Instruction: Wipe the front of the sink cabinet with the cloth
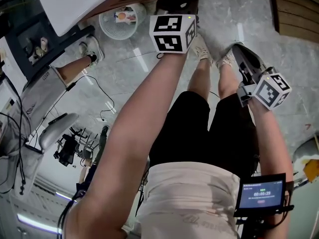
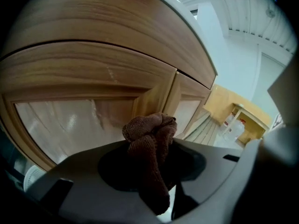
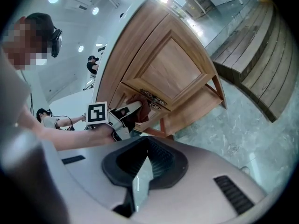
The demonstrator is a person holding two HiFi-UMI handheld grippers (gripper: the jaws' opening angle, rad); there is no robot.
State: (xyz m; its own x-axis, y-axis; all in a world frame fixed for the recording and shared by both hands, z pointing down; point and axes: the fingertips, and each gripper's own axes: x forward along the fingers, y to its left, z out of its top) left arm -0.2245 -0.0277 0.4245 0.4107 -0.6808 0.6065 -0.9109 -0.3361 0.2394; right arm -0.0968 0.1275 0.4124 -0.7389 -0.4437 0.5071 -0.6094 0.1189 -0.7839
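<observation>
The brown cloth (image 2: 149, 130) is bunched between the jaws of my left gripper (image 2: 152, 141), which is shut on it. The cloth sits right at the wooden sink cabinet (image 2: 70, 69), by the edge of a door panel. In the right gripper view the left gripper (image 3: 133, 110) presses the cloth (image 3: 141, 112) against the low part of the cabinet front (image 3: 170, 73), under the white top. The right gripper (image 3: 140, 174) hangs back from the cabinet, shut on nothing. In the head view the right gripper (image 1: 238, 51) points at the floor beside my feet.
A white basket (image 1: 119, 21) stands on the marble floor by the cabinet. Another person's leg and shoe (image 1: 88, 51) are at the left. Slatted wooden steps (image 3: 254, 55) lie to the right of the cabinet. Bottles (image 2: 233, 125) stand by a small shelf beyond.
</observation>
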